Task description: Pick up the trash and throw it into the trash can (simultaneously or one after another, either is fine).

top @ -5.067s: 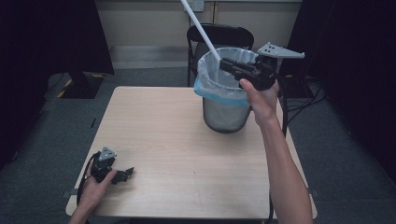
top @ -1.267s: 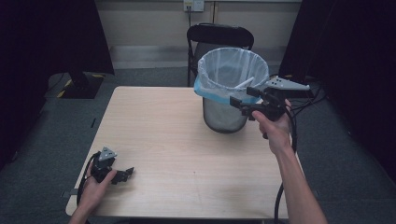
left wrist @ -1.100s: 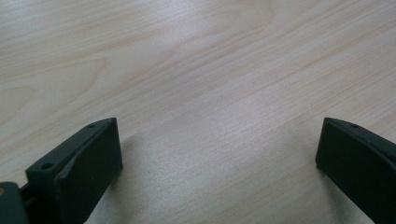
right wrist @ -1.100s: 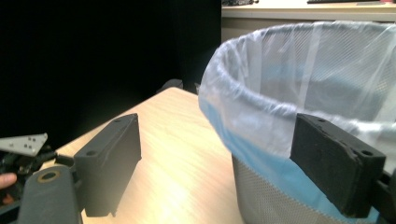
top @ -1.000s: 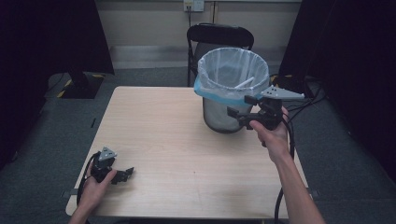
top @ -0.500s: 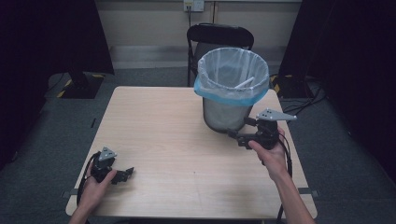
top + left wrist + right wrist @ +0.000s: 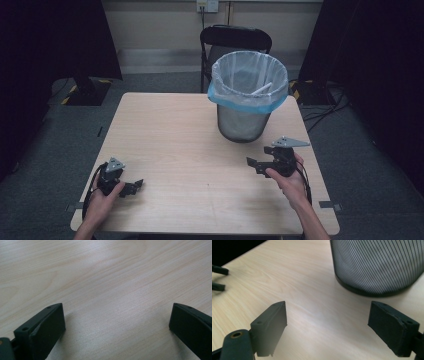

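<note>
I can read no text, label, brand, number or sign anywhere: not on my desk (image 7: pixel 190 130), the bin (image 7: pixel 248 102), or the chair (image 7: pixel 235 37).

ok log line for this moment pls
left gripper: open, empty | right gripper: open, empty, near bin | white stick: in bin | table
</note>
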Demonstrator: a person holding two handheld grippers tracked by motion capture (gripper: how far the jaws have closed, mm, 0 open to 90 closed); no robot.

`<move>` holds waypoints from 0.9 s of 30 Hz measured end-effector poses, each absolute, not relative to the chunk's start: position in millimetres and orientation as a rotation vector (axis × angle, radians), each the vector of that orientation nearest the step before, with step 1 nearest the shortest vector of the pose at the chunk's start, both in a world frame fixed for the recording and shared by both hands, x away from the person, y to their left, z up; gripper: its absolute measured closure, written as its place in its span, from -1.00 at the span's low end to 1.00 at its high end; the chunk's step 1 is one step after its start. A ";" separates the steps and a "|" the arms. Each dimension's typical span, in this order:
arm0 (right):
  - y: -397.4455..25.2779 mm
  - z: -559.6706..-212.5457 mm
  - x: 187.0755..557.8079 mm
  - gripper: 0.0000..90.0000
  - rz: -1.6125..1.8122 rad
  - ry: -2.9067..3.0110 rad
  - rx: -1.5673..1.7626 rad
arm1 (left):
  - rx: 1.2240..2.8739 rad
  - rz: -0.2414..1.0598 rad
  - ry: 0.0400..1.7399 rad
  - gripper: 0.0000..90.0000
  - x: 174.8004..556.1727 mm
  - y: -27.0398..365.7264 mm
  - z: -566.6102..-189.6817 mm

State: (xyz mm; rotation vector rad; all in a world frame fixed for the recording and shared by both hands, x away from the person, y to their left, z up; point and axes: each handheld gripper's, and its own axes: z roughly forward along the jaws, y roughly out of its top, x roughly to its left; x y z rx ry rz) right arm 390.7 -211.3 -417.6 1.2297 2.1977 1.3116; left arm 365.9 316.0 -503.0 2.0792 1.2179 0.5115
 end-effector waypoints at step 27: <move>-227.2 -492.8 369.8 -0.65 0.985 2.265 1.356 | 2.083 0.512 1.217 -1.00 365.9 316.2 -502.9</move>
